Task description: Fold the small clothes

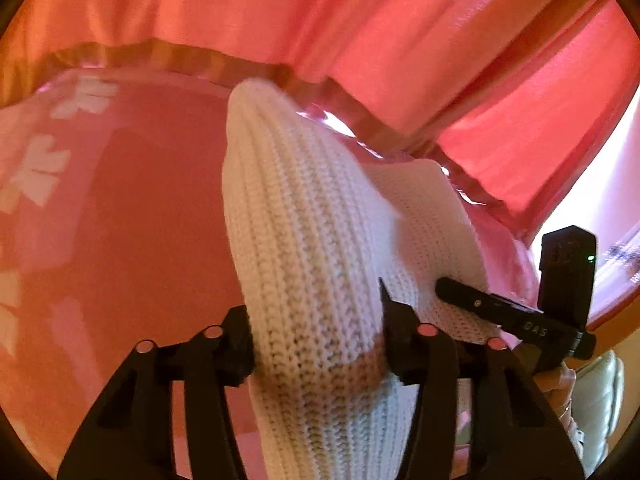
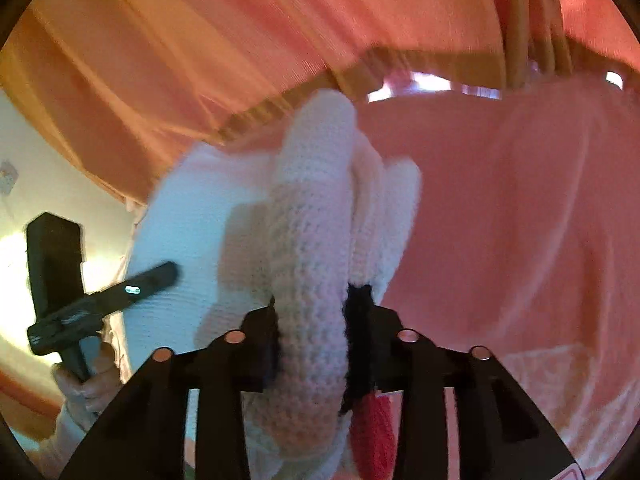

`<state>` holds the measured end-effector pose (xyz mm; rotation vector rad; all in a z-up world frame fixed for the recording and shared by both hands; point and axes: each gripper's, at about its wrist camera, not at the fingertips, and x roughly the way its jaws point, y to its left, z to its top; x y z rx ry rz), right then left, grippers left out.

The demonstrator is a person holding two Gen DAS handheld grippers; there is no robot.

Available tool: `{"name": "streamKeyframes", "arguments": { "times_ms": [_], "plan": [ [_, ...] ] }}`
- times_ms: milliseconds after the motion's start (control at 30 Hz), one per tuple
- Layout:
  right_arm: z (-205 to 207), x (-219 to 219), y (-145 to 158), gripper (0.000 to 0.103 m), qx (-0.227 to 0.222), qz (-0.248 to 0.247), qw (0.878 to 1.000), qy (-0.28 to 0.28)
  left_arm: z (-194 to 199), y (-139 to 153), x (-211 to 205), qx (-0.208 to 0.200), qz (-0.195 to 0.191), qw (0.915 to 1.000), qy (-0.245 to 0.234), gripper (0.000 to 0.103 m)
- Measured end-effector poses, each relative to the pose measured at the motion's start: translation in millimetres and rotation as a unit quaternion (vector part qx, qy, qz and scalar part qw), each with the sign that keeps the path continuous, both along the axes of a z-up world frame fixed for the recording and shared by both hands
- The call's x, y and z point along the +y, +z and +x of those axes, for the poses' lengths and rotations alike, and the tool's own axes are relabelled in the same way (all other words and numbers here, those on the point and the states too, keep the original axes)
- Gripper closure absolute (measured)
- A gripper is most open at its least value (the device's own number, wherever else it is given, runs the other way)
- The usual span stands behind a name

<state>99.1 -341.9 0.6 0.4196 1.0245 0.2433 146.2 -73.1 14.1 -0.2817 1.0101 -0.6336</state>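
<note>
Knitwear — one white garment (image 1: 304,240) — hangs above the pink blanket (image 1: 132,208) (flower-patterned), a thick fold clamped in each of two grippers, left (image 1: 316,344) and right (image 2: 312,344), curtains (image 1: 360,20) behind.

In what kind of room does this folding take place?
Probably a bedroom at home: a pink blanket with white flowers covers the surface, pink curtains hang behind it, and both grippers hold a white knitted garment.

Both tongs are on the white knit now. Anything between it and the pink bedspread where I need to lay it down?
Nothing visible. The white knit hangs pinched in the left tongs and right tongs, and the pink bedspread beyond it shows only bare cloth.
</note>
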Motion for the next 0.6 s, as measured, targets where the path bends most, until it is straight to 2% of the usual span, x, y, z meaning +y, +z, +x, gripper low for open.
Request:
{"name": "streamKeyframes", "arguments": {
  "times_ms": [33,100,133,167,233,300,367,433,467,500,533,600],
  "plan": [
    [10,1,-18,0.063,0.029,-0.012,1.000,-0.005,4,-5,3,-0.002,0.021,0.9997,0.013,0.043],
    [18,0,-38,0.061,0.065,-0.044,0.997,-0.018,13,-28,7,-0.013,0.093,0.9938,0.060,0.043],
    [18,-2,-36,0.061,0.059,-0.040,0.997,-0.022,15,-35,9,-0.019,0.122,0.9891,0.081,0.043],
    [17,-3,-24,0.061,0.047,-0.035,0.998,-0.031,16,-40,14,-0.018,0.132,0.9865,0.095,0.041],
    [7,1,7,0.056,0.001,-0.047,0.998,-0.033,10,-37,22,-0.005,0.104,0.9892,0.103,0.043],
    [-5,12,33,0.056,-0.043,-0.064,0.997,-0.019,-10,-16,25,-0.031,0.101,0.9898,0.096,0.042],
    [-11,24,35,0.053,-0.039,-0.076,0.996,0.003,-29,-2,22,-0.066,0.104,0.9889,0.083,0.031],
    [-6,35,12,0.053,0.008,-0.090,0.996,0.020,-51,3,16,-0.093,0.113,0.9869,0.069,0.025],
    [-2,43,4,0.060,0.023,-0.101,0.994,0.026,-49,1,5,-0.094,0.122,0.9860,0.063,0.025],
    [0,47,-4,0.084,0.030,-0.122,0.992,0.030,-47,-3,-5,-0.092,0.135,0.9853,0.052,0.025],
    [2,50,-9,0.088,0.032,-0.142,0.989,0.037,-49,-12,-13,-0.084,0.152,0.9841,0.038,0.025],
    [1,48,-1,0.090,0.021,-0.135,0.990,0.031,-50,-25,-20,-0.076,0.175,0.9811,0.031,0.028]
  ]
}}
